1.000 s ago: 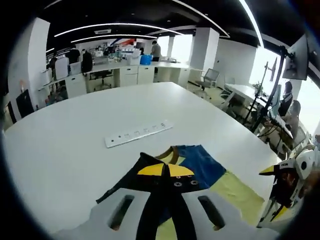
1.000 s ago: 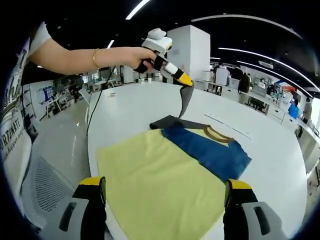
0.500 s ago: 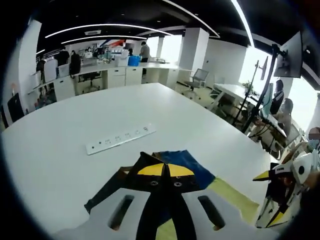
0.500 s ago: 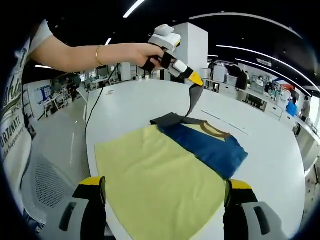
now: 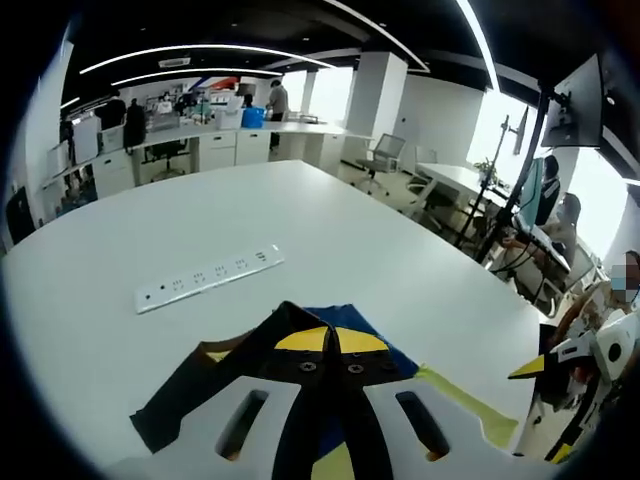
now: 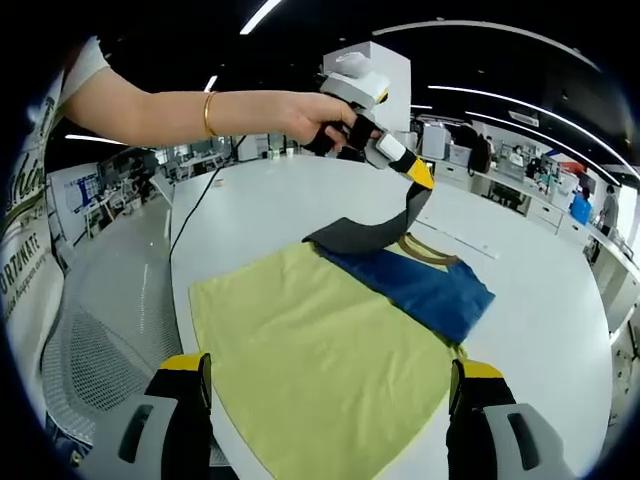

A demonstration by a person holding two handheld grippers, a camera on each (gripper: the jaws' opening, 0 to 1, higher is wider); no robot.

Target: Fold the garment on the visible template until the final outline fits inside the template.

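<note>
The garment (image 6: 330, 340) is a T-shirt with a yellow body, a blue shoulder panel, a tan collar band and dark grey sleeves. It lies spread on the white table (image 6: 250, 215), near the table edge closest to the right gripper view. A template cannot be told apart from the table surface.

The left gripper (image 6: 421, 176) shows in the right gripper view, held in the person's hand (image 6: 325, 115), which wears a gold bangle (image 6: 208, 113) at the wrist. Its yellow-tipped jaws are pressed together on the dark grey sleeve (image 6: 375, 230) and hold it lifted above the table, so the sleeve hangs in a curve from the jaws down to the shirt's shoulder. In the left gripper view the same jaws (image 5: 331, 341) meet tip to tip with dark fabric clamped between them.

The right gripper (image 6: 330, 385) hangs over the yellow hem area with its jaws wide apart and nothing between them; whether they touch the fabric cannot be told.

A white power strip (image 5: 208, 277) lies on the table beyond the garment, well apart from it.

Partial lettering "ORTMATE" (image 6: 22, 258) is readable on the person's white shirt at the left edge of the right gripper view.
</note>
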